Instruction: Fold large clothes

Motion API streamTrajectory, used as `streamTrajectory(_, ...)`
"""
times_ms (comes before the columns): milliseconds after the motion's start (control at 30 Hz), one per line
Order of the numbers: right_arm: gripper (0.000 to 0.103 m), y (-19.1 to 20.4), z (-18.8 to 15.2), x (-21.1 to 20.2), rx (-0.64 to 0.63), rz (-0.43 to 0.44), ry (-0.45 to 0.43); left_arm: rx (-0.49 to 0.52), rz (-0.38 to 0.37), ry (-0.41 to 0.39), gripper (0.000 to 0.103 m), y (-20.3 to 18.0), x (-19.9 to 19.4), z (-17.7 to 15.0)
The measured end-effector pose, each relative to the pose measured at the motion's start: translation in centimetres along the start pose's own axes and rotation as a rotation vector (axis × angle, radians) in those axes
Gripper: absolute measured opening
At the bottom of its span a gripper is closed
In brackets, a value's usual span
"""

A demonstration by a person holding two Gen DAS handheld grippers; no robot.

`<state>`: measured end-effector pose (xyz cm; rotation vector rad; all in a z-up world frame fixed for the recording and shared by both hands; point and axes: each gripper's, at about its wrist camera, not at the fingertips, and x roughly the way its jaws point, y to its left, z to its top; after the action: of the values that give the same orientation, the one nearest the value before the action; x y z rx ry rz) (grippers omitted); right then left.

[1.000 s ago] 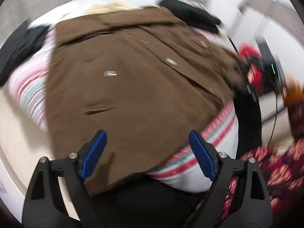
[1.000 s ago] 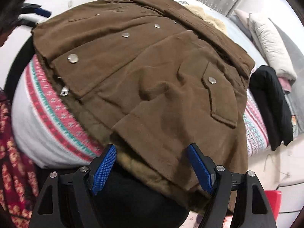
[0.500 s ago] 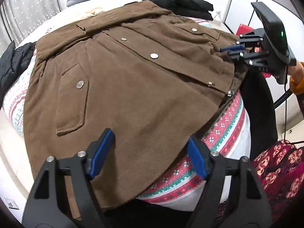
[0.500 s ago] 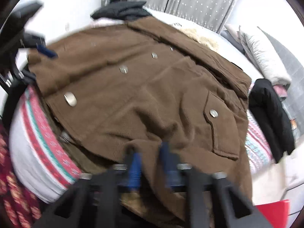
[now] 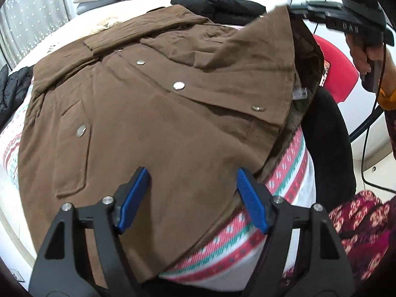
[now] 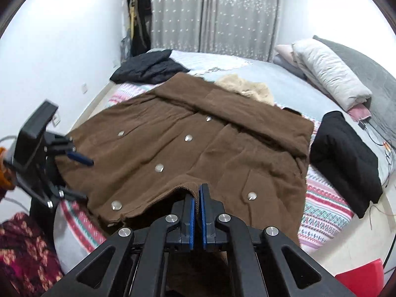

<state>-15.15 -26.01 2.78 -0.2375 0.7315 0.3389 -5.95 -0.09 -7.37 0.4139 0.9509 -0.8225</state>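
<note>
A: Now, where does the coat [image 6: 188,153] lie?

B: Spread front-up over the foot of the bed [image 6: 272,79], on a striped blanket [image 6: 324,198]; snap buttons [image 6: 159,167] run down its front.

A: And the right gripper [image 6: 197,199]?

B: Its jaws have just been closing and now stand clenched on the coat's lower hem, which rises in a small peak between the blue pads [image 6: 190,219]. From the left wrist view, that corner of the coat is lifted into a tent under the right gripper [image 5: 297,10], showing the darker lining [image 5: 307,69].

A: The left gripper [image 5: 191,198]?

B: Jaws released, standing apart above the coat's near hem; whether the pads [image 5: 131,200] touch the cloth cannot be told.

A: What surrounds the coat?

B: A black garment [image 6: 344,158] on the right side of the bed, another dark garment [image 6: 148,66] at the far left, a cream garment [image 6: 245,86] just beyond the collar, and pillows [image 6: 326,71] at the head.
</note>
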Motion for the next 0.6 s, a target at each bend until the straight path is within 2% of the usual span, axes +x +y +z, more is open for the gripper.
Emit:
streamTrajectory(133,0.003,-1.4,1.6,-0.4,0.032,-0.033,-0.017,0.043,-0.035,-0.017,0.075,-1.5,-0.4,0.4)
streamTrajectory(267,0.003,-2.1,3.0,-0.6,0.046,-0.039,-0.016,0.058,-0.017,-0.022,0.074,-2.0,-0.4,0.2)
streamTrajectory(300,0.003,-2.2,3.1,-0.5,0.050,-0.039,-0.018,0.055,0.006,-0.035,0.065,-1.9,-0.5,0.2)
streamTrajectory(333,0.003,-2.3,3.3,-0.6,0.055,-0.034,-0.022,0.053,0.032,-0.043,0.042,-1.8,-0.5,0.2)
streamTrajectory(400,0.003,-2.4,3.6,-0.9,0.065,-0.006,-0.028,0.035,0.095,-0.047,0.012,-0.9,-0.7,0.4)
streamTrajectory(533,0.003,-1.9,3.4,-1.9,0.056,0.051,-0.023,0.003,0.209,-0.195,0.009,1.9,-5.6,0.7)
streamTrajectory(600,0.002,-1.2,2.9,-2.6,0.045,0.086,-0.012,0.006,0.224,-0.243,0.009,2.7,-8.1,0.5)
